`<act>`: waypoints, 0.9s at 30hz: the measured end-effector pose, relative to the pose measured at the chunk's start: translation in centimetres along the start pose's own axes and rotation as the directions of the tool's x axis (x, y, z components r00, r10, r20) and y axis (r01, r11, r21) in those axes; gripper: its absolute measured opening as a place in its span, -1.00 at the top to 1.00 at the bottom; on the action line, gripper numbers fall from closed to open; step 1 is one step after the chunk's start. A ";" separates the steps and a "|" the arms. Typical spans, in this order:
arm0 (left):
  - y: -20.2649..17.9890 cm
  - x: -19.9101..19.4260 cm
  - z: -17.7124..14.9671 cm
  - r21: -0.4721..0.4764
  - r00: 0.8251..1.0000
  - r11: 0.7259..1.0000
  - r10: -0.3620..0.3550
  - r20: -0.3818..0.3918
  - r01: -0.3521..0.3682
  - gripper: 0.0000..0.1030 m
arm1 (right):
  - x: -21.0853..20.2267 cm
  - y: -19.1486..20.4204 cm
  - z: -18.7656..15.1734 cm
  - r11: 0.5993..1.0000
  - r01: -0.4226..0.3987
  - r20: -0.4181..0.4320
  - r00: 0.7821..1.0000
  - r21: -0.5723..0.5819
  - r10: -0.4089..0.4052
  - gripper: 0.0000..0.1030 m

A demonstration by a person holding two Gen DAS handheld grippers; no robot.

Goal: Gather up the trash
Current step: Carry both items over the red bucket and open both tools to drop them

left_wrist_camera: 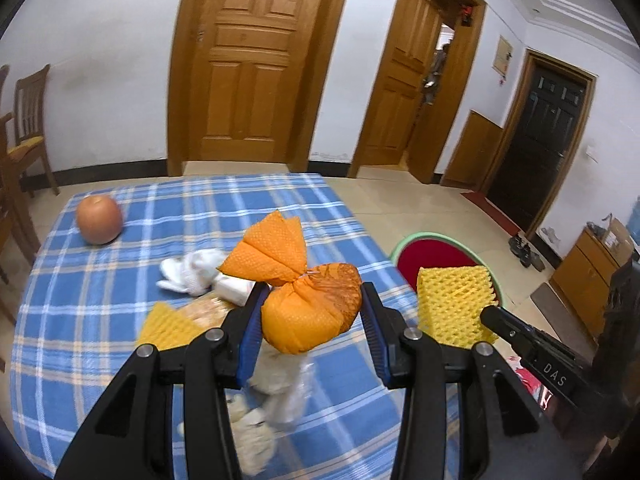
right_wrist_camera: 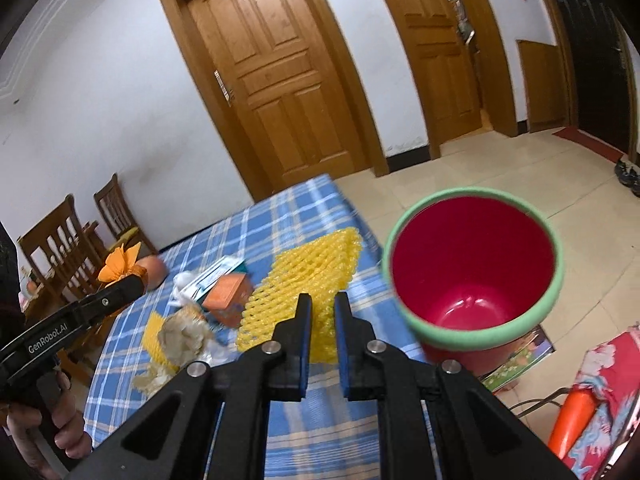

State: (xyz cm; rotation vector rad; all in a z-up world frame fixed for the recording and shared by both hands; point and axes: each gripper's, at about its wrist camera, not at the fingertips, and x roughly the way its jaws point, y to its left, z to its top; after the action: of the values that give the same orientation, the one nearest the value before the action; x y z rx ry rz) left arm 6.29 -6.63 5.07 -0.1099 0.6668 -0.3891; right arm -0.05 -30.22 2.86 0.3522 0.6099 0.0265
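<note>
While the left hand-held gripper [left_wrist_camera: 310,312] clamps the orange wrapper bundle [left_wrist_camera: 310,312], the right hand-held gripper [right_wrist_camera: 322,320] pinches the yellow foam net [right_wrist_camera: 308,280]. Both look light, soft, crushable; edge grips suffice toward the red bin [right_wrist_camera: 474,264].

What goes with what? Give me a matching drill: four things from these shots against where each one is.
Things:
1. orange bundle
2. yellow foam net
3. apple
4. red bin

Places:
A. on the floor beside the table
B. clamped in the right gripper
C. resting alone at the far side of the blue checked tablecloth
D. between the fingers of the left gripper

Pairs: 1-D, 2-B, 3-C, 4-A
</note>
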 end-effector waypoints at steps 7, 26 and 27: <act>-4.2 2.6 1.0 0.065 0.998 0.996 -0.053 -0.025 0.054 0.11 | -1.2 -3.9 1.0 0.996 0.067 0.052 0.996 0.056 -0.070 0.75; -15.8 13.7 0.4 0.241 0.975 0.954 -0.135 -0.179 0.177 0.11 | 1.1 -14.4 1.1 0.943 0.226 0.001 0.972 0.245 -0.233 0.75; -16.1 14.2 0.2 0.248 0.973 0.952 -0.134 -0.188 0.179 0.11 | 1.3 -14.8 1.0 0.940 0.231 -0.006 0.971 0.250 -0.237 0.75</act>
State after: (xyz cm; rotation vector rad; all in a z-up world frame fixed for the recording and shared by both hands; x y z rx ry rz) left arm 11.50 -27.01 0.53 0.1261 0.7702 -0.6427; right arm 0.40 -44.25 -1.97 0.5209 0.6296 -0.2856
